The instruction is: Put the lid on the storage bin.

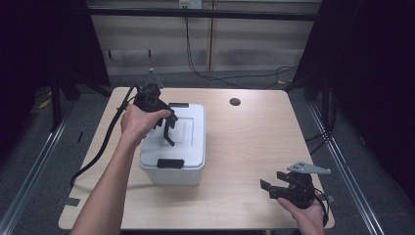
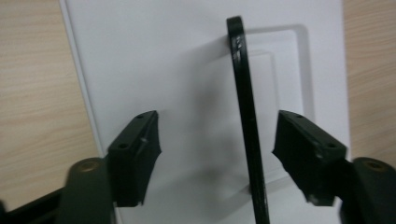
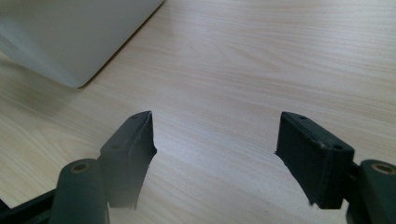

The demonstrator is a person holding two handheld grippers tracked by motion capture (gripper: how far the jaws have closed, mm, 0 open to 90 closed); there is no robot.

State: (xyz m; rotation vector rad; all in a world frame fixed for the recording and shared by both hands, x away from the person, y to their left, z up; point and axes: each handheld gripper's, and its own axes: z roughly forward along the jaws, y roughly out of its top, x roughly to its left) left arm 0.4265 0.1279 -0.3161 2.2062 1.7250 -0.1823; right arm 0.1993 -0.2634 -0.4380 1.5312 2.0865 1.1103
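High view: a light wooden table [image 1: 244,147] takes up the middle of the frame, with a small dark round hole [image 1: 235,102] near its upper edge. Left of centre on it sits a white plastic box [image 1: 188,156] with its white lid [image 1: 193,125] on, a black latch [image 1: 170,163] at the lower end and another at the upper end. The left gripper [image 1: 169,132] hangs over the lid from the upper left, pointing down, a black cable [image 1: 105,142] trailing off toward the lower left. At the lower right the right gripper [image 1: 271,188] rests low over bare wood, well apart from the box.

Left gripper view shows a thin black handle [image 2: 247,126] standing upright on the lid, between the jaws — these are spread wide, neither pad appearing to press on it, though the right pad's gap is hard to judge. Right gripper view shows its jaws spread too, nothing between them — a corner of the box sits in the upper left.
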